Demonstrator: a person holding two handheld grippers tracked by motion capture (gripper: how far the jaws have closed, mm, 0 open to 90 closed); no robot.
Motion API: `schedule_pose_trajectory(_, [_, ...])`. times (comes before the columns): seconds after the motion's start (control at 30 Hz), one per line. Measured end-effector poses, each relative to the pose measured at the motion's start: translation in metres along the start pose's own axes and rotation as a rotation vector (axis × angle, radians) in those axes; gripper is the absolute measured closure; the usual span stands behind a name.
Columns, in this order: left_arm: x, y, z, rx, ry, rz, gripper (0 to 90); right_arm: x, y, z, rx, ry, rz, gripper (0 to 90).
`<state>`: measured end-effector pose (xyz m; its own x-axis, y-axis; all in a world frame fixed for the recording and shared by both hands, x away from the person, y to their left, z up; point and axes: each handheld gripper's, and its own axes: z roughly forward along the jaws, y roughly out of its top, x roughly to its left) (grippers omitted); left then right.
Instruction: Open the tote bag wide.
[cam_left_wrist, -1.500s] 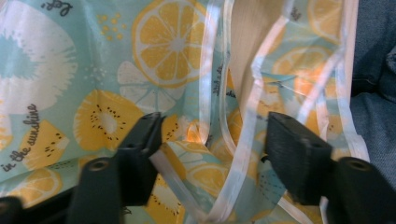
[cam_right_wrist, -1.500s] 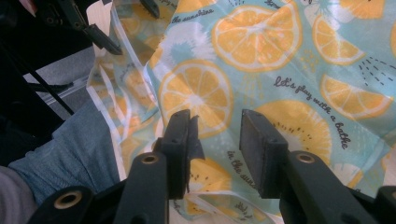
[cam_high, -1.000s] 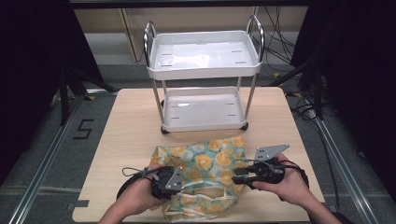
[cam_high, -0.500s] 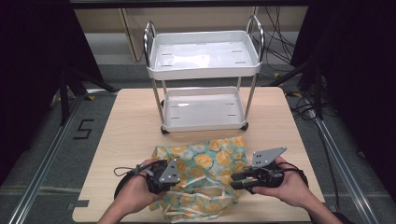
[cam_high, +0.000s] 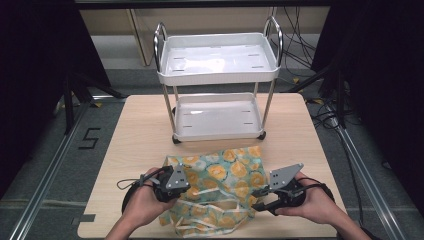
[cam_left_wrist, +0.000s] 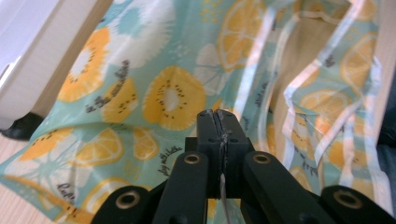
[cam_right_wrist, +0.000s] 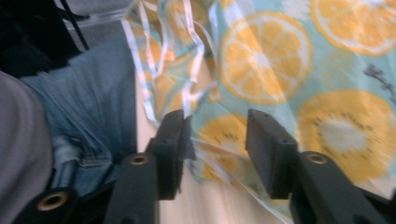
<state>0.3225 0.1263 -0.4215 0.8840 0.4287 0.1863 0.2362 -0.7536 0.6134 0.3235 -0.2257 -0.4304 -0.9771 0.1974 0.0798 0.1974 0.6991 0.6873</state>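
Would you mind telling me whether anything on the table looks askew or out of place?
The teal citrus-print plastic bag lies crumpled at the wooden table's near edge, handles tangled. The left gripper is shut on a fold; the right gripper stands open over its edge. Nothing looks spilled or damaged.

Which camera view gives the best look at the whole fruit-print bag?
The high view: there the fruit-print bag lies whole on the table, in front of the white cart. The left gripper view shows a stretch of its print and pale handles up close. The right gripper view shows a blurred stretch near the table's edge.
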Motion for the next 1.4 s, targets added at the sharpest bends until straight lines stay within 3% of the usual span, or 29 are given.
schedule_pose_trajectory(0.1, [0.003,-0.002,0.003,0.001,0.020,-0.043,89.0,-0.003,-0.004,0.000,0.032,-0.033,-0.033,51.5])
schedule_pose_trajectory(0.2, [0.005,-0.003,0.004,-0.002,0.024,-0.069,89.0,-0.001,-0.008,0.001,0.058,-0.026,-0.018,51.8])
schedule_pose_trajectory(0.33, [0.005,-0.004,0.006,-0.008,0.026,-0.074,89.0,-0.001,-0.010,-0.001,0.057,-0.032,-0.013,52.5])
schedule_pose_trajectory(0.47, [0.005,-0.004,0.006,-0.004,0.018,-0.066,89.0,0.002,-0.010,-0.004,0.073,-0.044,-0.042,50.1])
schedule_pose_trajectory(0.5, [0.004,-0.003,0.006,-0.009,0.023,-0.064,88.9,0.002,-0.008,0.000,0.084,-0.046,-0.078,45.3])
schedule_pose_trajectory(0.6, [0.003,-0.002,0.006,-0.009,0.022,-0.050,88.8,0.002,-0.005,0.006,0.092,-0.042,-0.113,43.3])
schedule_pose_trajectory(0.63, [0.001,0.001,0.005,-0.018,0.015,-0.023,88.7,0.004,-0.004,0.007,0.100,-0.044,-0.105,43.1])
schedule_pose_trajectory(0.7, [-0.003,0.005,0.003,-0.040,0.007,0.001,87.5,0.003,-0.001,0.013,0.103,-0.032,-0.148,43.2])
schedule_pose_trajectory(0.73, [-0.003,0.005,0.003,-0.040,0.007,0.001,85.3,0.003,-0.001,0.013,0.103,-0.032,-0.148,43.2])
schedule_pose_trajectory(0.77, [-0.009,0.010,-0.001,-0.063,-0.013,0.040,81.1,0.002,0.000,0.017,0.108,-0.029,-0.153,43.9])
schedule_pose_trajectory(0.8, [-0.009,0.010,-0.001,-0.063,-0.013,0.040,77.0,0.002,0.000,0.018,0.109,-0.027,-0.151,44.5])
schedule_pose_trajectory(0.9, [-0.021,0.021,-0.008,-0.096,-0.072,0.099,68.2,0.001,0.001,0.021,0.106,-0.033,-0.133,45.5])
schedule_pose_trajectory(1.0, [-0.027,0.025,-0.008,-0.091,-0.106,0.127,63.5,0.001,0.001,0.021,0.107,-0.038,-0.122,45.7])
schedule_pose_trajectory(1.07, [-0.033,0.027,-0.005,-0.067,-0.139,0.164,61.8,0.001,0.002,0.020,0.106,-0.038,-0.118,45.8])
schedule_pose_trajectory(1.1, [-0.036,0.027,0.002,-0.028,-0.164,0.179,57.9,0.000,0.002,0.020,0.103,-0.033,-0.120,45.9])
schedule_pose_trajectory(1.13, [-0.036,0.027,0.002,-0.028,-0.164,0.179,57.0,0.000,0.002,0.020,0.103,-0.033,-0.120,45.9])
schedule_pose_trajectory(1.23, [-0.037,0.023,0.015,0.052,-0.193,0.204,54.4,0.002,0.001,0.020,0.102,-0.033,-0.092,45.9])
schedule_pose_trajectory(1.3, [-0.039,0.019,0.023,0.058,-0.207,0.181,54.2,0.002,0.001,0.020,0.103,-0.033,-0.089,45.9])
schedule_pose_trajectory(1.33, [-0.038,0.019,0.024,0.081,-0.210,0.205,53.9,0.002,0.001,0.020,0.100,-0.032,-0.089,45.9])
schedule_pose_trajectory(1.37, [-0.040,0.018,0.027,0.079,-0.217,0.181,53.6,0.002,0.001,0.020,0.099,-0.033,-0.089,45.9])
schedule_pose_trajectory(1.4, [-0.040,0.017,0.028,0.084,-0.209,0.190,53.4,0.002,0.001,0.020,0.100,-0.031,-0.089,45.8])
